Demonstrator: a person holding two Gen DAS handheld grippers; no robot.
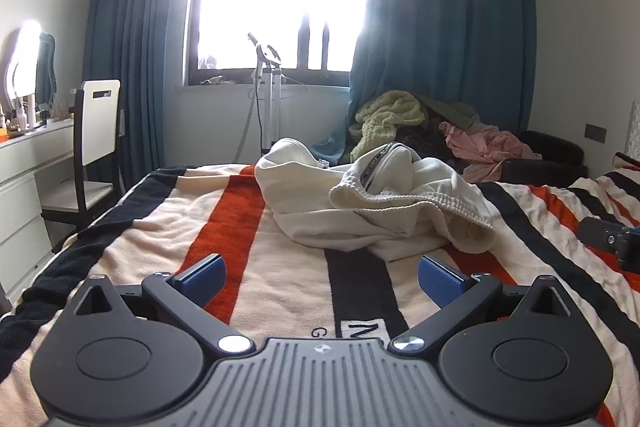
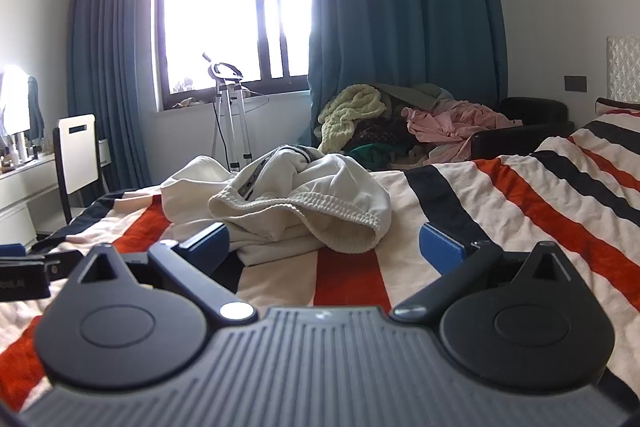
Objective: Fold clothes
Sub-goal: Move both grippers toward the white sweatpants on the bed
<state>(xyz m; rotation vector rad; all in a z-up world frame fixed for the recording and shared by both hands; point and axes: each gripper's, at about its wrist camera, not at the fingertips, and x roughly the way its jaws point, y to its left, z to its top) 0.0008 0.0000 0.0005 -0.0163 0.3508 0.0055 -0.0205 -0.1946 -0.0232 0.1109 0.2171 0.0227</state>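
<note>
— What's the cloth like on the bed?

— A cream sweatshirt [image 1: 360,203] lies crumpled in a heap on the striped blanket [image 1: 168,235], soft fleece with a ribbed hem curling open toward the cameras and a dark printed band inside the neck; the print is too small to read. The blanket is fuzzy, in cream, orange-red and black bands, and carries a white label [image 1: 362,331] with cut-off letters, "N" above "G".

— And the grippers?

— Both released. The left gripper [image 1: 322,281] hovers above the blanket just short of the sweatshirt, its blue textured pads spread wide with nothing between them. The right gripper [image 2: 324,247] stands equally wide, the hem near its left pad, not pinched.

— Anything behind?

— A chunky pale-green knit [image 2: 348,115] and pink satiny fabric [image 2: 452,127] piled on a dark armchair [image 2: 528,123], against teal curtains [image 1: 440,27].
</note>
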